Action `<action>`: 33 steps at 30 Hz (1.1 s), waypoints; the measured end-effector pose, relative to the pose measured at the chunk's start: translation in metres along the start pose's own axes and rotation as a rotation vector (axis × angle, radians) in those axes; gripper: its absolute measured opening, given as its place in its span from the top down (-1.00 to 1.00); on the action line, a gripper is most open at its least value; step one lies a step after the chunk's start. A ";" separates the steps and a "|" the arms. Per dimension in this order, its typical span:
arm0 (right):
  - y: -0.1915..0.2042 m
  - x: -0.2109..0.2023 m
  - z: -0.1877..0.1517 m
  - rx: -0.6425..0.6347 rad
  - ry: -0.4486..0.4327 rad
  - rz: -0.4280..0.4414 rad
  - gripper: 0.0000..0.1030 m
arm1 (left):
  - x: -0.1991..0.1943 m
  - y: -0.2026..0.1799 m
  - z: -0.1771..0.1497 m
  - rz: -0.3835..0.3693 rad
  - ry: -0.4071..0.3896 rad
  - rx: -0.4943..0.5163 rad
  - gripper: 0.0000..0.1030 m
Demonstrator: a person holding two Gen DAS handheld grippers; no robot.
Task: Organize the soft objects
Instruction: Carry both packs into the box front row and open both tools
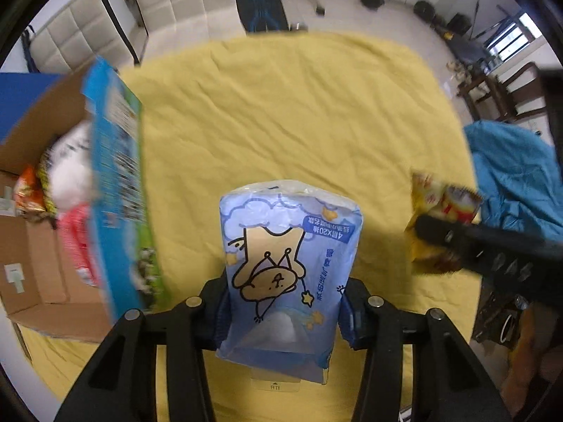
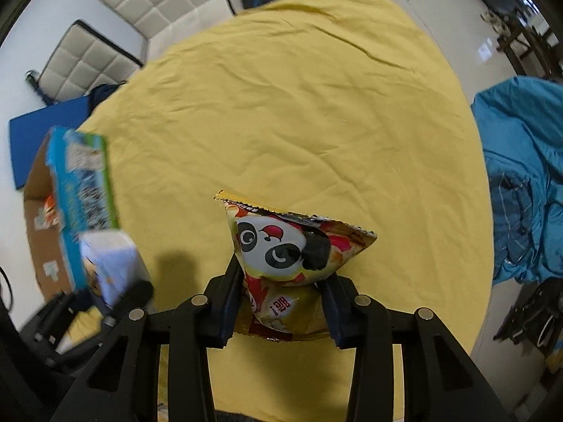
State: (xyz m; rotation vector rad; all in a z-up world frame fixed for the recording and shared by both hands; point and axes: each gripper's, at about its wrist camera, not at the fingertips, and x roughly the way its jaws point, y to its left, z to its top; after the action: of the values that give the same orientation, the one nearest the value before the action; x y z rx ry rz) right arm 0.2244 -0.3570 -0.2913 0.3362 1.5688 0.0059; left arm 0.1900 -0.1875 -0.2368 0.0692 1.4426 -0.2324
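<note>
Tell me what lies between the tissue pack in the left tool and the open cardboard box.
Only yellow cloth separates the tissue pack from the cardboard box; the left wrist view shows this.

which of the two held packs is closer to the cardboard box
The blue tissue pack in the left gripper. It is right beside the box; the panda snack bag in the right gripper is farther off.
</note>
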 end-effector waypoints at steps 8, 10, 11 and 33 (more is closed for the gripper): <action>0.050 -0.063 -0.037 -0.077 -0.076 0.043 0.17 | -0.087 0.062 -0.014 0.000 -0.167 -0.005 0.12; 0.071 -0.077 -0.045 -0.105 -0.095 0.050 0.17 | -0.100 0.078 -0.014 -0.001 -0.197 -0.014 0.12; 0.081 -0.084 -0.051 -0.120 -0.102 0.056 0.17 | -0.106 0.086 -0.018 0.004 -0.216 -0.022 0.12; 0.319 -0.055 -0.083 -0.371 -0.073 0.157 0.17 | -0.145 0.300 -0.065 0.111 -0.245 -0.237 0.12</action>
State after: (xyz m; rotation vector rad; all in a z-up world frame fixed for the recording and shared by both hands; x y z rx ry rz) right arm 0.2094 -0.0469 -0.1670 0.1628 1.4308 0.3974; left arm 0.1710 0.1338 -0.1303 -0.0701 1.2088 0.0225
